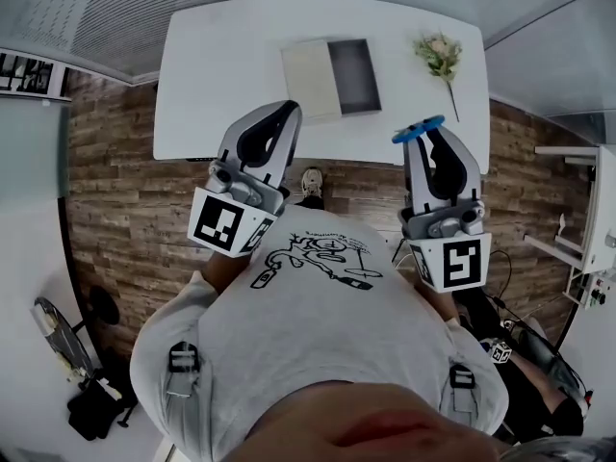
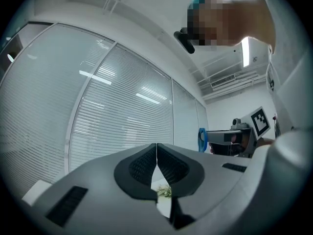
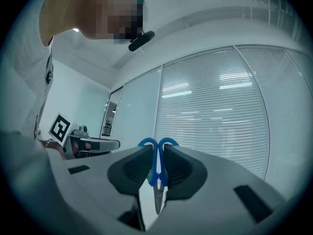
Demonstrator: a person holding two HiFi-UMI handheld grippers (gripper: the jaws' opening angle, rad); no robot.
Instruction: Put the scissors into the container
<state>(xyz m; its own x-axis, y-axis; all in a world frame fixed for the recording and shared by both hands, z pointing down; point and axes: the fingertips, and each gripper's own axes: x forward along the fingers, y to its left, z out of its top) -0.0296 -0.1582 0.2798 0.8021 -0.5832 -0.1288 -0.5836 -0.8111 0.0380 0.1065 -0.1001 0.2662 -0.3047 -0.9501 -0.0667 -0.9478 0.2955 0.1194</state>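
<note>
Blue-handled scissors (image 1: 417, 130) stick out of my right gripper (image 1: 430, 135), which is shut on them and held in the air in front of the white table (image 1: 212, 75). In the right gripper view the pads (image 3: 178, 169) clamp the scissors (image 3: 157, 173) by the handles, blades pointing back toward the camera. The container (image 1: 354, 73) is an open grey box lying on the table, beside a pale lid (image 1: 310, 79). My left gripper (image 1: 287, 114) is raised at the left with its jaws shut and nothing in them (image 2: 156, 161).
A small flower sprig (image 1: 441, 58) lies on the table to the right of the container. Wooden flooring shows below the table's near edge. Glass walls with blinds (image 3: 220, 121) surround the room. A desk with equipment (image 1: 587, 248) stands at the far right.
</note>
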